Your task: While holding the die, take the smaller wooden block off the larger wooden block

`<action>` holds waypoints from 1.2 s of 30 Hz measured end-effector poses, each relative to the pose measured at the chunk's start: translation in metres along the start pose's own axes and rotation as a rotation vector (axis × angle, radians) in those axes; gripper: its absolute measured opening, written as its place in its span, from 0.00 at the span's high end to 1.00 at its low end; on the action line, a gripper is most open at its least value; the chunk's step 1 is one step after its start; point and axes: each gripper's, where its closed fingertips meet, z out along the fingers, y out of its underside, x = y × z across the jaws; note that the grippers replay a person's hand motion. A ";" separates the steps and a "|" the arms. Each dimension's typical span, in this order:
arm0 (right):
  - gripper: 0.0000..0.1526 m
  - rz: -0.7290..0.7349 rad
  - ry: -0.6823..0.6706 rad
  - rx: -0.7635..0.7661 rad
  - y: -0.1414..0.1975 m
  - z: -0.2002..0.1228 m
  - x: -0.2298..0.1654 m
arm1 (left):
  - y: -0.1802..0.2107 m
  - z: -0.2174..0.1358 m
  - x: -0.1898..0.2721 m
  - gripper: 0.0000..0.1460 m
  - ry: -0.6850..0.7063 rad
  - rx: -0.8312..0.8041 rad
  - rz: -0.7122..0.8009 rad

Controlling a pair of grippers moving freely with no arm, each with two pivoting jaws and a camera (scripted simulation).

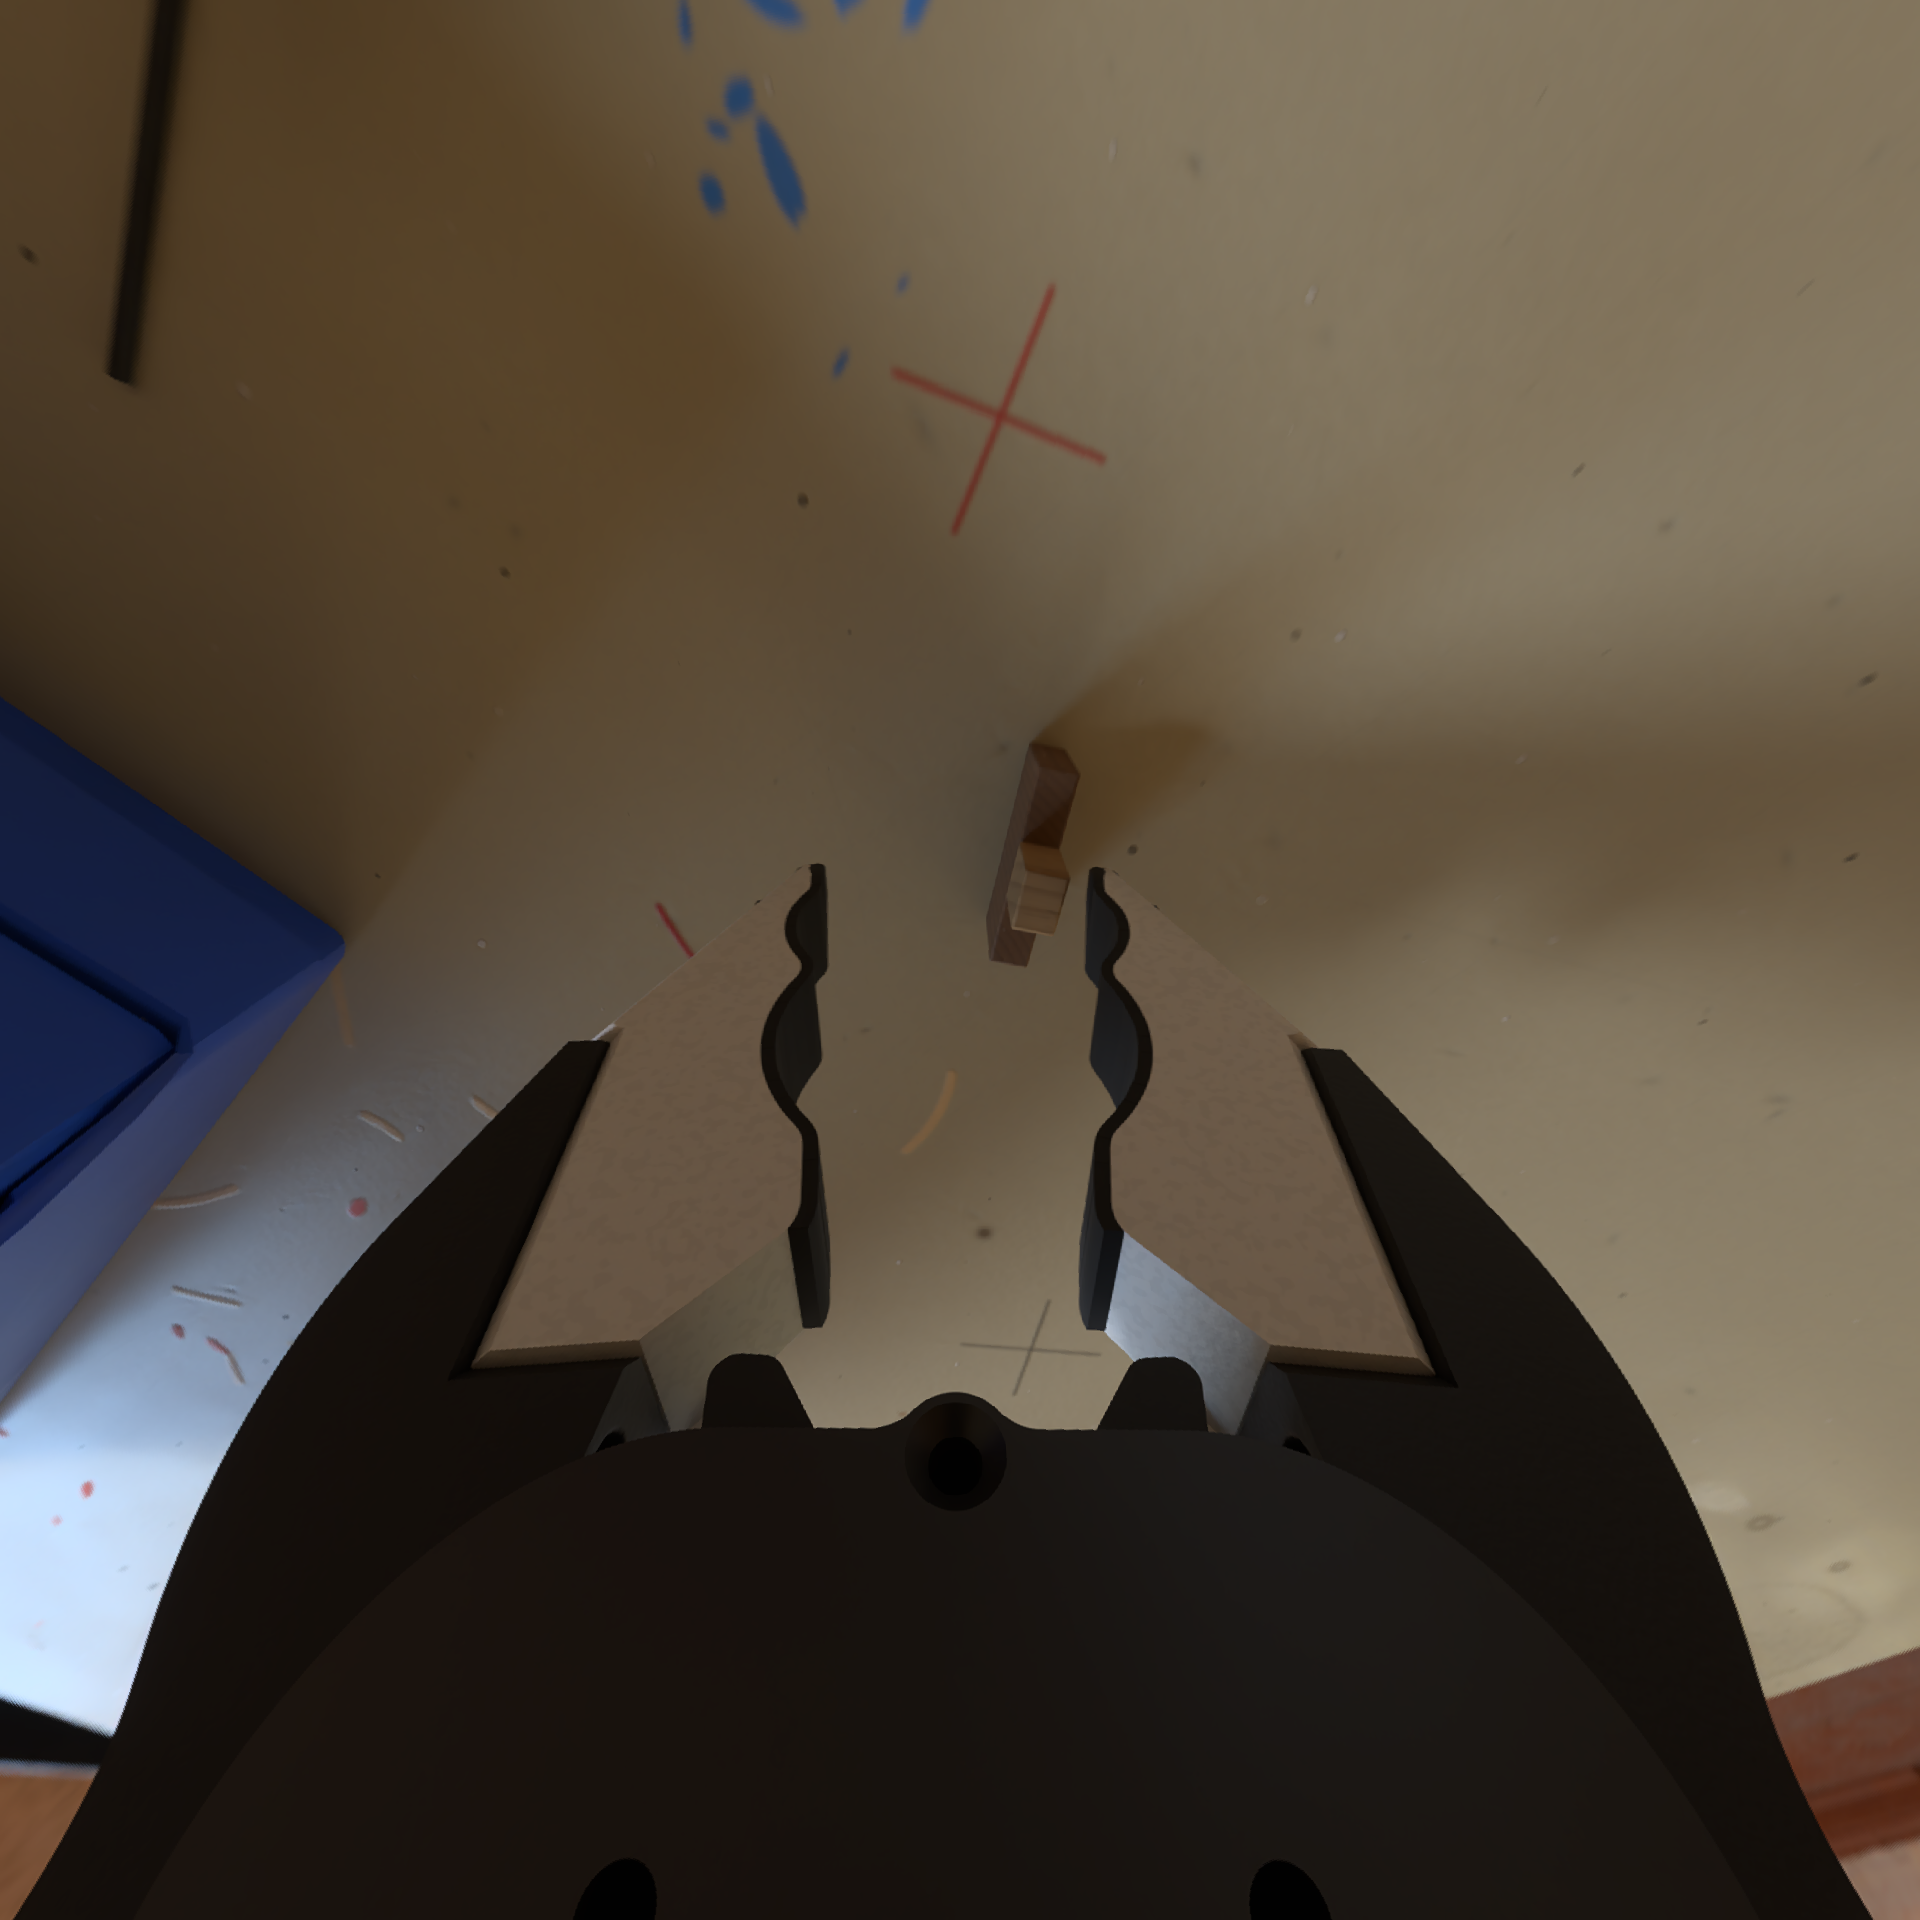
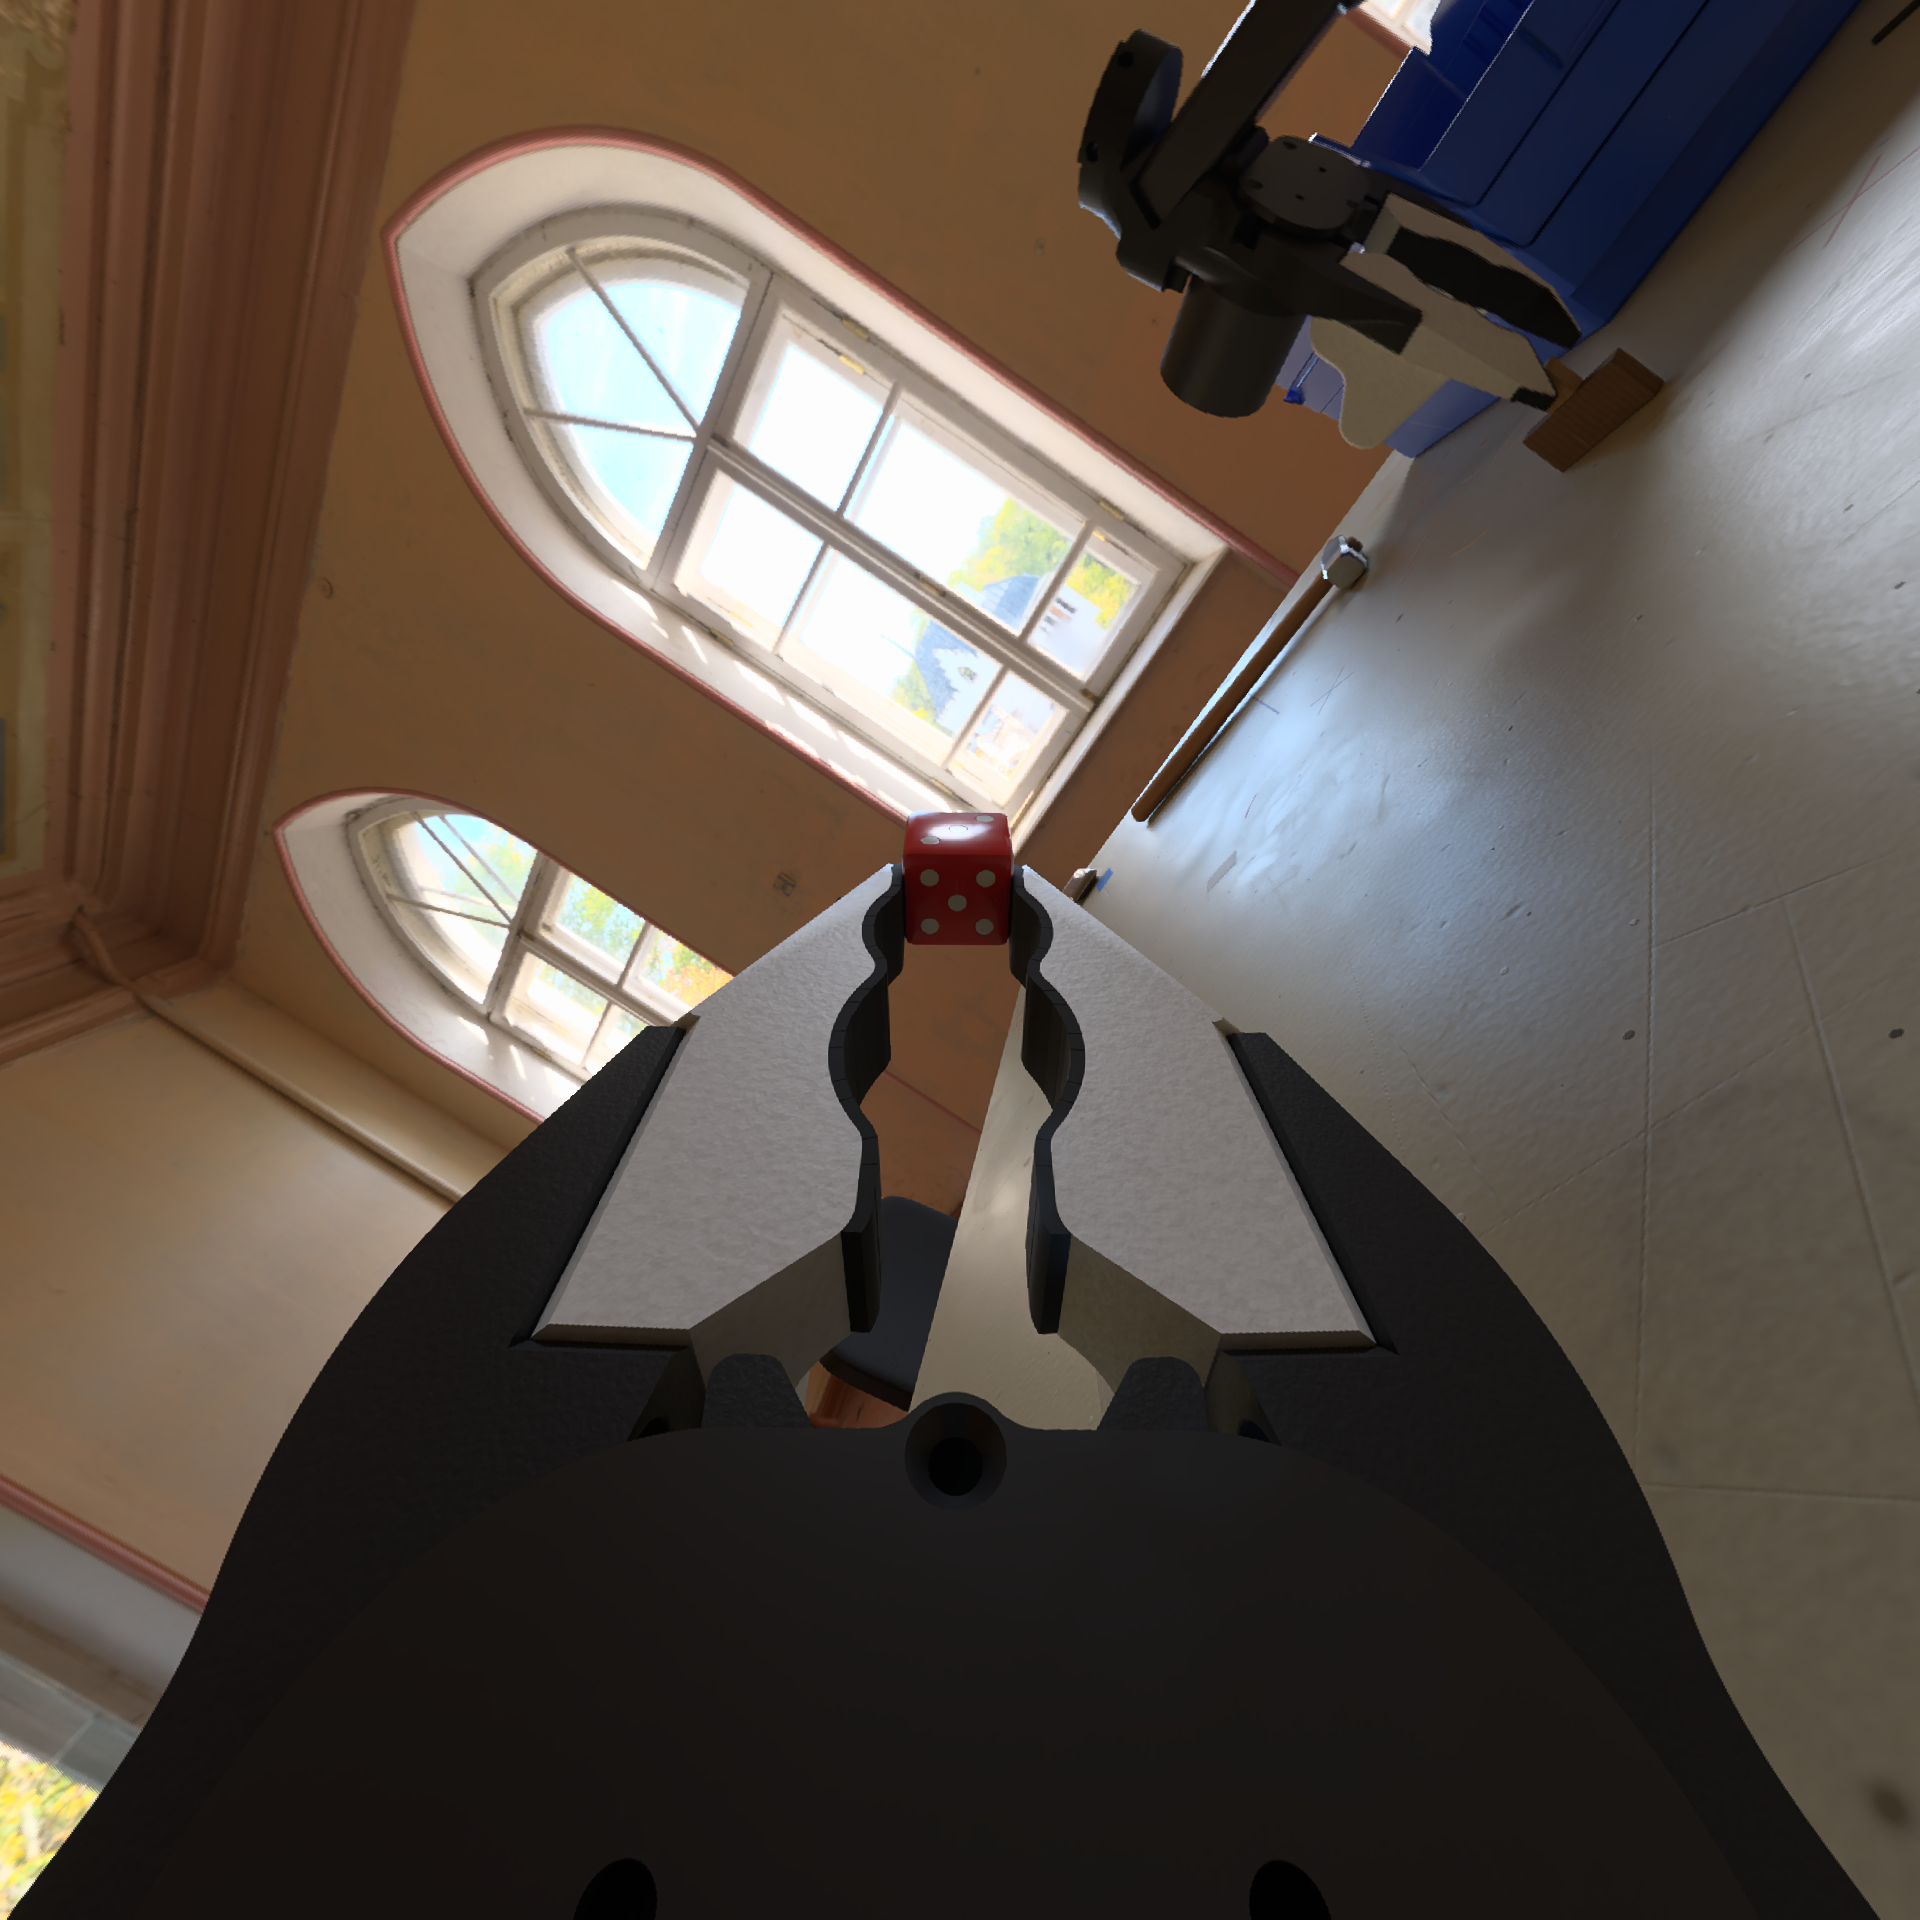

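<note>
In the left wrist view the larger wooden block (image 1: 1029, 831) is a long dark strip lying on the beige table (image 1: 1455, 727). The smaller, pale wooden block (image 1: 1044, 896) rests on its near part. My left gripper (image 1: 956, 883) is open and empty above them, the blocks showing between its tips, close to the right finger (image 1: 1107, 935). My right gripper (image 2: 956, 878) is shut on a red die (image 2: 956, 904) with white pips, held in the air at the fingertips. The right wrist view also shows the left gripper (image 2: 1548, 364) down at a wooden block (image 2: 1595, 410).
A blue box (image 1: 135, 987) stands left of the left gripper and also shows in the right wrist view (image 2: 1610, 135). A red cross (image 1: 997, 416), blue paint marks (image 1: 769, 156) and a black slot (image 1: 145, 187) lie farther off. A wooden-handled tool with a metal head (image 2: 1236, 686) lies near the table edge.
</note>
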 end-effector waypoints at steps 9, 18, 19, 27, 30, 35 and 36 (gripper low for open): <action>0.88 0.006 -0.019 -0.004 0.001 0.000 -0.003 | 0.003 0.005 0.006 0.89 -0.045 0.000 0.133; 0.88 -0.005 -0.008 0.008 -0.002 -0.003 -0.002 | 0.018 -0.093 0.098 0.95 0.012 0.232 0.643; 0.88 -0.007 -0.006 0.010 -0.003 -0.003 -0.002 | 0.023 -0.110 0.123 0.95 0.051 0.262 0.704; 0.88 -0.045 0.069 0.022 -0.007 -0.007 0.006 | 0.080 -0.103 0.316 0.95 0.407 0.228 1.122; 0.88 -0.089 0.149 0.001 -0.005 -0.008 0.016 | 0.091 -0.057 0.345 0.95 0.365 0.151 1.251; 0.88 -0.141 0.215 -0.040 -0.001 -0.009 0.022 | 0.097 -0.012 0.356 0.95 0.226 0.078 1.535; 0.88 -0.140 0.218 -0.042 0.000 -0.009 0.023 | 0.099 -0.006 0.355 0.95 0.202 0.044 1.578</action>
